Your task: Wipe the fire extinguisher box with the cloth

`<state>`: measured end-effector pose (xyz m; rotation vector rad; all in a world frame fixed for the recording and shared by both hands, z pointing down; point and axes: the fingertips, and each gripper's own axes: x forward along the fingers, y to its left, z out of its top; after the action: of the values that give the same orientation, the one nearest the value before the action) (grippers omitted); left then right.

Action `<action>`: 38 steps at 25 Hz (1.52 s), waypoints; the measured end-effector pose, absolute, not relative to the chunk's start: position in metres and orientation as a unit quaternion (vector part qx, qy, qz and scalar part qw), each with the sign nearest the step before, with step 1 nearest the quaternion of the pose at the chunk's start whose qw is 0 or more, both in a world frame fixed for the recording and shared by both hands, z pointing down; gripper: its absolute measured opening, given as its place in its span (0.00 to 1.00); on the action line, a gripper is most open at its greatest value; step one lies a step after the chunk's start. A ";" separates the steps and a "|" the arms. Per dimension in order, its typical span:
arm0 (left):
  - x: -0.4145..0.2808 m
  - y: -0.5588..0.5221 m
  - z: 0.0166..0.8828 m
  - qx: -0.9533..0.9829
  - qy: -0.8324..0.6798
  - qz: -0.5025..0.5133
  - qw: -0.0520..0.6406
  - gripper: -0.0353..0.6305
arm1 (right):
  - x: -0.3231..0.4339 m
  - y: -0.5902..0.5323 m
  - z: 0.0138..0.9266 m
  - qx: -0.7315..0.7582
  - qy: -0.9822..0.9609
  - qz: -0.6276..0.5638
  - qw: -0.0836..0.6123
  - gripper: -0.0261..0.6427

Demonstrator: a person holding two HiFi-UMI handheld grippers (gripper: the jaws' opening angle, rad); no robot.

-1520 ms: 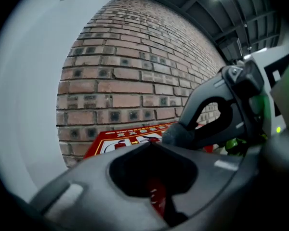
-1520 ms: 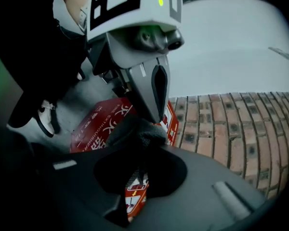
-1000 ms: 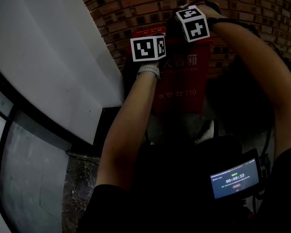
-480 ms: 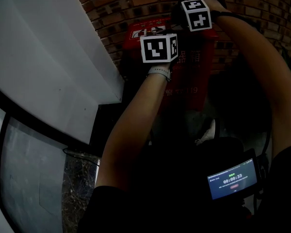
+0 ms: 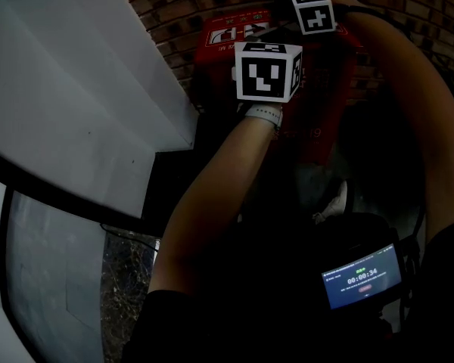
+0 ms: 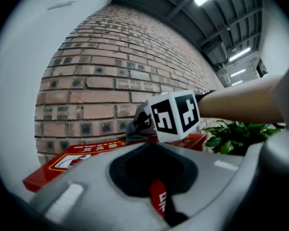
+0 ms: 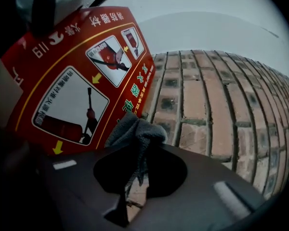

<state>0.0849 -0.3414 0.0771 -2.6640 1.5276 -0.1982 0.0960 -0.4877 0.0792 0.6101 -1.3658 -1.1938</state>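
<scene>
The left tongs (image 6: 155, 148) are pressed together in front of the red fire extinguisher box (image 6: 82, 158), about level with its top. The right tongs (image 7: 140, 148), higher on the box, pinch a bunched grey cloth (image 7: 135, 129) at the edge of the box's labelled face, where it meets the brick wall (image 7: 207, 109) behind. A leafy plant (image 6: 233, 134) shows beyond the box's right end.

The cloth (image 6: 137, 126) rests on the fire extinguisher box (image 6: 86, 158), brick wall (image 6: 111, 81) behind, plant (image 6: 233, 136) right.
</scene>
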 end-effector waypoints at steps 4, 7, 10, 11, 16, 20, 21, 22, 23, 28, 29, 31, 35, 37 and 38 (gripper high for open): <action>0.084 -0.342 0.076 -0.867 0.493 -0.056 0.034 0.06 | 0.093 -0.496 0.091 0.252 -0.584 -0.504 0.584 0.09; 0.084 -0.342 0.075 -0.869 0.490 -0.053 0.032 0.06 | 0.095 -0.495 0.093 0.249 -0.585 -0.502 0.587 0.09; 0.084 -0.342 0.075 -0.869 0.492 -0.054 0.032 0.06 | 0.098 -0.488 0.093 0.241 -0.589 -0.492 0.594 0.08; 0.084 -0.342 0.076 -0.868 0.493 -0.055 0.031 0.06 | 0.097 -0.483 0.094 0.234 -0.591 -0.492 0.595 0.08; 0.083 -0.343 0.081 -0.861 0.502 -0.070 0.038 0.06 | 0.090 -0.456 0.097 0.214 -0.600 -0.501 0.586 0.08; 0.083 -0.341 0.082 -0.857 0.508 -0.076 0.042 0.06 | 0.083 -0.427 0.100 0.201 -0.605 -0.512 0.575 0.08; 0.084 -0.340 0.081 -0.857 0.508 -0.076 0.047 0.06 | 0.082 -0.421 0.100 0.199 -0.608 -0.514 0.572 0.08; 0.085 -0.338 0.081 -0.857 0.507 -0.075 0.052 0.06 | 0.082 -0.415 0.101 0.197 -0.612 -0.513 0.569 0.08; 0.087 -0.335 0.080 -0.858 0.505 -0.074 0.057 0.06 | 0.081 -0.410 0.101 0.195 -0.615 -0.513 0.567 0.08; 0.088 -0.327 0.084 -0.857 0.507 -0.077 0.049 0.06 | 0.082 -0.386 0.103 0.187 -0.625 -0.507 0.564 0.08; 0.086 -0.327 0.085 -0.856 0.509 -0.078 0.047 0.06 | 0.083 -0.383 0.103 0.187 -0.626 -0.506 0.563 0.08; 0.084 -0.326 0.085 -0.855 0.511 -0.076 0.040 0.06 | 0.084 -0.374 0.101 0.184 -0.626 -0.507 0.563 0.08; 0.085 -0.321 0.088 -0.861 0.502 -0.075 0.032 0.06 | 0.089 -0.357 0.102 0.180 -0.619 -0.507 0.571 0.08; 0.082 -0.317 0.083 -0.859 0.506 -0.073 0.034 0.06 | 0.091 -0.351 0.102 0.178 -0.616 -0.502 0.580 0.08; 0.081 -0.315 0.080 -0.858 0.508 -0.071 0.036 0.06 | 0.091 -0.345 0.102 0.174 -0.616 -0.502 0.582 0.08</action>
<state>0.0809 -0.3147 0.0804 -2.6345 1.5606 -0.2191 0.0907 -0.3455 0.1017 0.4063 -1.4383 -1.1723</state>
